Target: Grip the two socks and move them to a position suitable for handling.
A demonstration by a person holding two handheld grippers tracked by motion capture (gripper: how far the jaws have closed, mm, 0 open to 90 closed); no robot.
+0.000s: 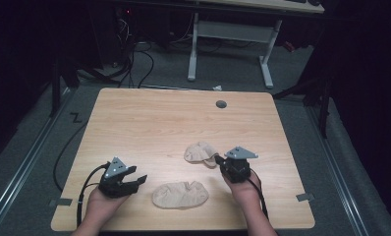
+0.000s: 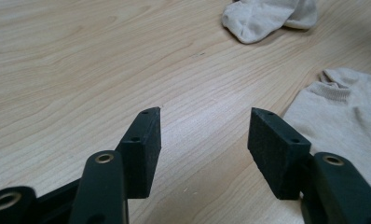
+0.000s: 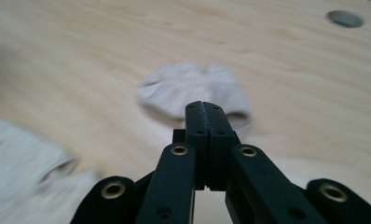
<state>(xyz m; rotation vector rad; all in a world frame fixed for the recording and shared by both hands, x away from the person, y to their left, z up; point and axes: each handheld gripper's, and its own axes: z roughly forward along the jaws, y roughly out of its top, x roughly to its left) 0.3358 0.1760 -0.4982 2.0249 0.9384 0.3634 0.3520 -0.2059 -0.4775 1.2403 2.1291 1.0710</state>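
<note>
Two beige socks on the surface (image 1: 134,118), no containers we can see. Left tool (image 1: 134,180) wide open, empty; flat sock (image 1: 180,194) just right of it, long axis left-right. Right tool (image 3: 206,109) fully closed, empty, at the crumpled sock (image 1: 199,152).

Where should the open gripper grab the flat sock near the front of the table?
Probably the ribbed cuff of the flat sock. It lies nearest the left gripper, whose jaws stand open just beside it, so come in low from the sock's left side and pinch that raised edge.
</note>
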